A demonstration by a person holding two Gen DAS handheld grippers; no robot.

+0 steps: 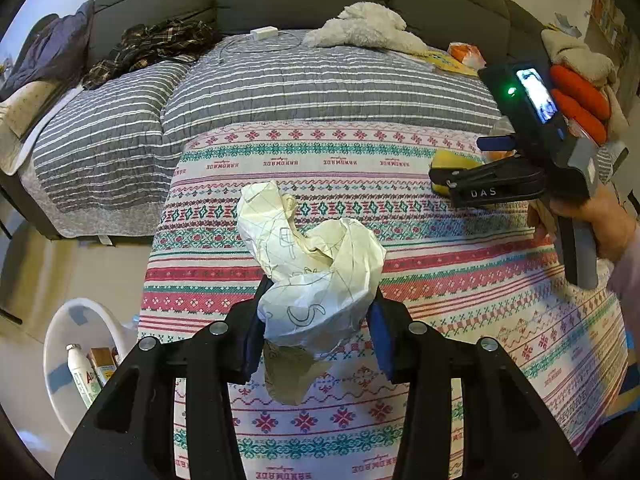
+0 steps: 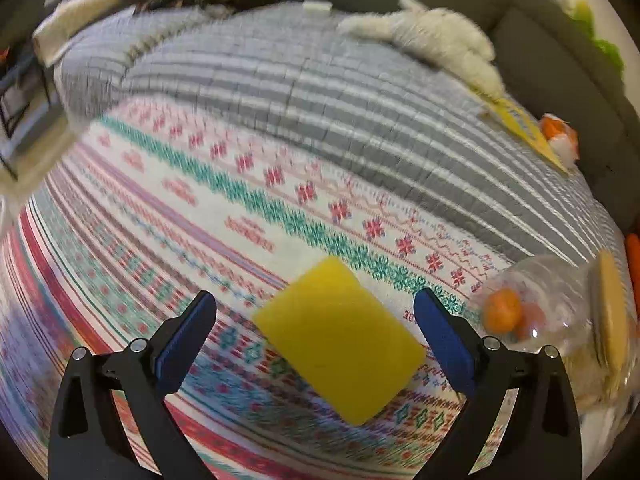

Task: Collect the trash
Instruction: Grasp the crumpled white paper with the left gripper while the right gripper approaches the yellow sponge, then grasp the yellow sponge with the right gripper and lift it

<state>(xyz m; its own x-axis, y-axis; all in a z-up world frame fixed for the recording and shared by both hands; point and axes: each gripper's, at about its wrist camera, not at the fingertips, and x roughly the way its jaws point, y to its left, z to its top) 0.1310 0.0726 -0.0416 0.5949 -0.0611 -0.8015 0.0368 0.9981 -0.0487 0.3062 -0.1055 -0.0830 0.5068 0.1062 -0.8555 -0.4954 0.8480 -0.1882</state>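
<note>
Patterned bed (image 1: 440, 280) holds the trash: left tool (image 1: 316, 320) is clenched on crumpled paper (image 1: 312, 264); right tool (image 2: 316, 332), spread wide, straddles a yellow sponge (image 2: 340, 340). Bin (image 1: 80, 320) awaits; nothing seemingly dropped in yet.

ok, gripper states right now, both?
Left gripper: shut on the crumpled paper.
Right gripper: open, yellow sponge between its fingers, not gripped.

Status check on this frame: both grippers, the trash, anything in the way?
Left gripper shut on crumpled paper. Right gripper open, yellow sponge lying between its fingers on the patterned blanket, not gripped. Nothing blocking either.
</note>
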